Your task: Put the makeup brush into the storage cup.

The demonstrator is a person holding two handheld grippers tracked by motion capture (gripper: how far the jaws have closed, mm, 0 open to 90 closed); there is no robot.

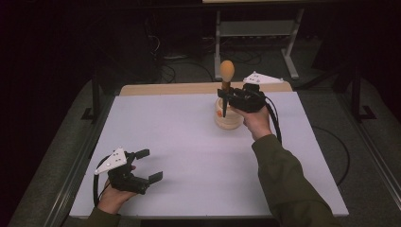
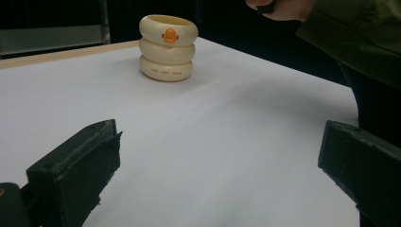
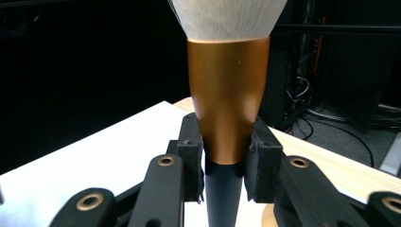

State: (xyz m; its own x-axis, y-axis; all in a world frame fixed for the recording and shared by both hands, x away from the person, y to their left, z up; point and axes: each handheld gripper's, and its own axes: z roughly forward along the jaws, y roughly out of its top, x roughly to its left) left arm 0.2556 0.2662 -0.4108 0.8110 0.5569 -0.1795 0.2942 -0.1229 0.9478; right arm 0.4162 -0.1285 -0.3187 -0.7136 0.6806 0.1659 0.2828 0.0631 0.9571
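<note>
Standing upright, bristles up, the brush [image 3: 228,109] sits clamped in the right gripper [image 1: 226,98]; left gripper [image 1: 150,164] jaws gape.

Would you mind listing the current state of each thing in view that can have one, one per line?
Left gripper: open, empty, low over the table's near left.
Right gripper: shut on the makeup brush, above the holder.
Makeup brush: upright, bristles up, clamped at the copper ferrule.
Duck-faced ring holder: upright on the table; whether the brush handle reaches into it, I cannot tell.
</note>
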